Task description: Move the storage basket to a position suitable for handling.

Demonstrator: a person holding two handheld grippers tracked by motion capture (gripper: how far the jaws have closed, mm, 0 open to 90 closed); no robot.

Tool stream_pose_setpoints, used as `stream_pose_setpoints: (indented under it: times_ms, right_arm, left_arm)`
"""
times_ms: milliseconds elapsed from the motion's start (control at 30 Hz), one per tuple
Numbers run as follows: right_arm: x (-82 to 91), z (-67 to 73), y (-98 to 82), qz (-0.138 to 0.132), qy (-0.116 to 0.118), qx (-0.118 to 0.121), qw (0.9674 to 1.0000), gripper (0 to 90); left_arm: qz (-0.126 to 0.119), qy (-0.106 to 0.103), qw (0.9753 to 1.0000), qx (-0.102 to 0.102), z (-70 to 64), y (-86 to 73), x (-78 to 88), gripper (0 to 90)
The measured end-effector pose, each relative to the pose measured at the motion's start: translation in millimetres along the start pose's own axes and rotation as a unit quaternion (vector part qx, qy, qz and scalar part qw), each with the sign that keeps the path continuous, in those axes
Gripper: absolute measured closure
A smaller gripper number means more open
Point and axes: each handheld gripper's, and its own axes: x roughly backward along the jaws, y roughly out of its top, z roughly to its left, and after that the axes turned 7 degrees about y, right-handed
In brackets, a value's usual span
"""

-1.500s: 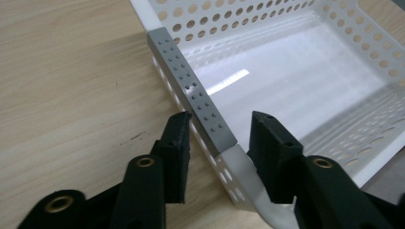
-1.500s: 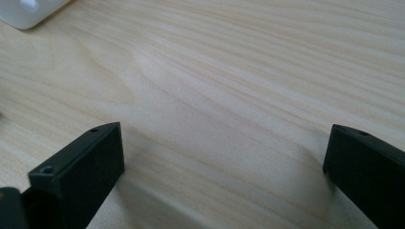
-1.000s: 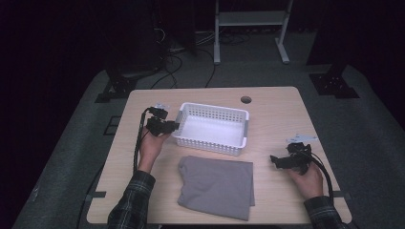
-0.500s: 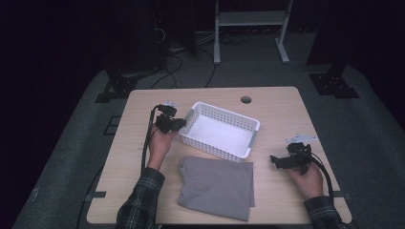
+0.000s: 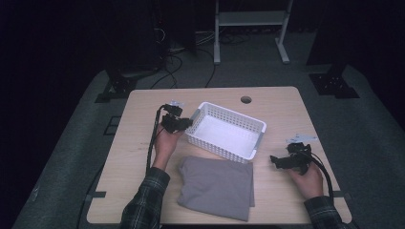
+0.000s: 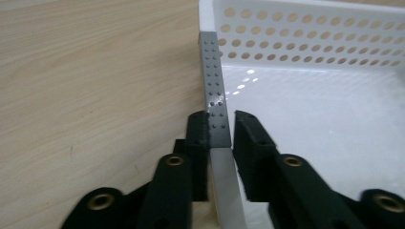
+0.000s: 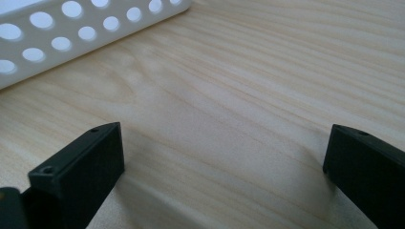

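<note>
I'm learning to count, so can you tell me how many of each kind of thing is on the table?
Baskets: 1, the white basket
Cloths: 1, the grey cloth
Grippers: 2, the left gripper and the right gripper
Total: 4

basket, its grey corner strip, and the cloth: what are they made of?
Basket: looks like moulded white plastic, glossy; rows of punched round holes in its walls and glare on the floor. Grey corner strip: probably matte plastic or rubber, dotted with small dimples; hard to tell which. The left gripper is clamped on it. Cloth: soft grey fabric, folded, matte with faint creases; likely a knit.
</note>
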Motion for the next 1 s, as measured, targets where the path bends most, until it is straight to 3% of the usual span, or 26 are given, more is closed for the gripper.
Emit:
stream_pose_setpoints:
  times_ms: [200,467,667,833,1000]
  right_arm:
    - [0.0,0.0,0.0,0.000,0.000,0.000,1.0000,0.0]
    - [0.1,0.2,-0.1,0.000,0.000,0.000,1.0000,0.0]
    - [0.1,0.3,-0.1,0.000,0.000,0.000,1.0000,0.0]
    - [0.0,0.4,0.0,0.000,-0.001,-0.001,1.0000,0.0]
    - [0.0,0.7,0.0,0.000,-0.003,-0.003,1.0000,0.0]
  left_arm:
    - [-0.009,-0.008,0.9999,-0.008,6.4,0.1,13.9,53.7]
    - [-0.016,-0.004,0.9996,-0.023,10.2,-3.1,31.8,38.6]
    - [0.005,-0.003,0.9994,-0.035,16.8,-15.2,40.4,25.8]
    - [0.003,0.000,0.9993,-0.038,20.2,-22.3,46.8,17.8]
    - [0.018,0.014,0.9980,-0.059,19.9,-34.0,54.5,11.6]
